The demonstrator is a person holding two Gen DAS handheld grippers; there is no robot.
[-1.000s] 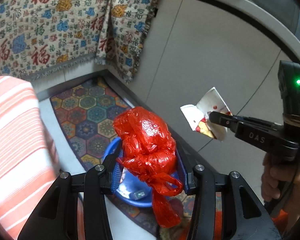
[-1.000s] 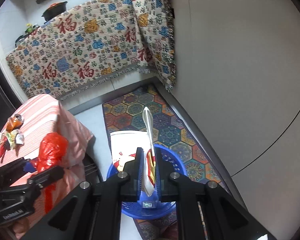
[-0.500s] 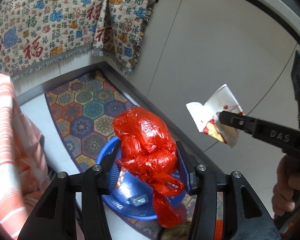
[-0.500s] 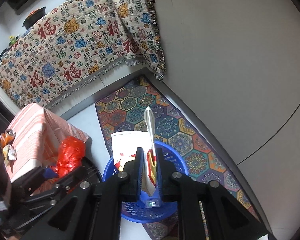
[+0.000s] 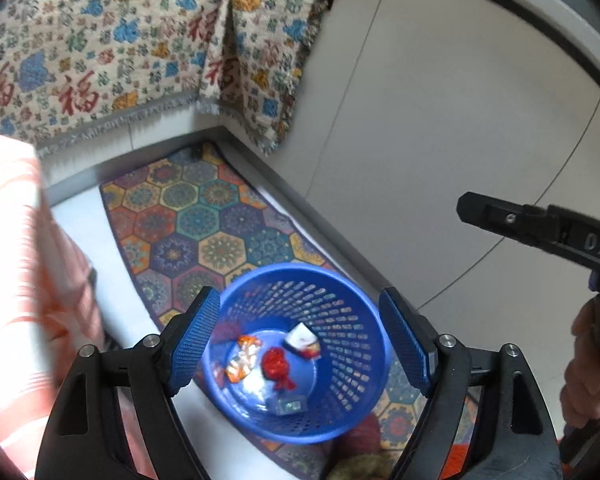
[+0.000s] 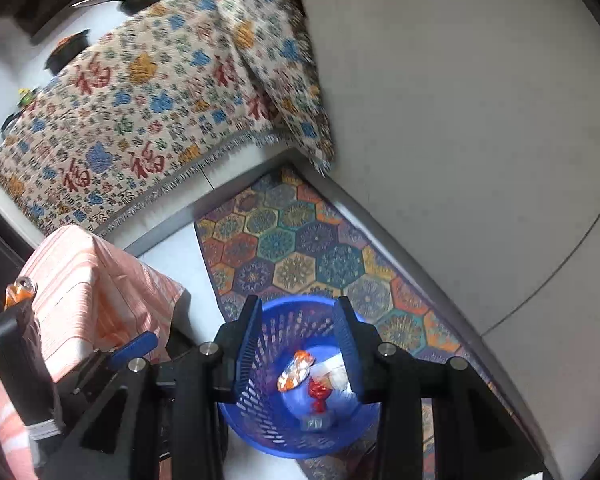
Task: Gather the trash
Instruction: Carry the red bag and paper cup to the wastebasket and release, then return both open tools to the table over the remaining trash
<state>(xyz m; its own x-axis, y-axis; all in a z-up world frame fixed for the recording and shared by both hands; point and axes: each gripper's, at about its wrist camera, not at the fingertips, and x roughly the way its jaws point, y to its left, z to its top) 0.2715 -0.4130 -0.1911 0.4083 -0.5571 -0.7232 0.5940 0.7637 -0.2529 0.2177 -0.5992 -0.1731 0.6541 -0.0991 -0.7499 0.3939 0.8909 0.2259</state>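
My left gripper (image 5: 300,340) is a matte black frame with two angled arms, a round silver screw on each knuckle, and blue ribbed pads (image 5: 196,332) on the fingers. The right gripper (image 6: 296,344) is built the same, black with blue pad faces and silver screws. From the left cam its side shows white "DAS" lettering and one small screw, with my hand (image 5: 592,364) wrapped round the grip behind it.
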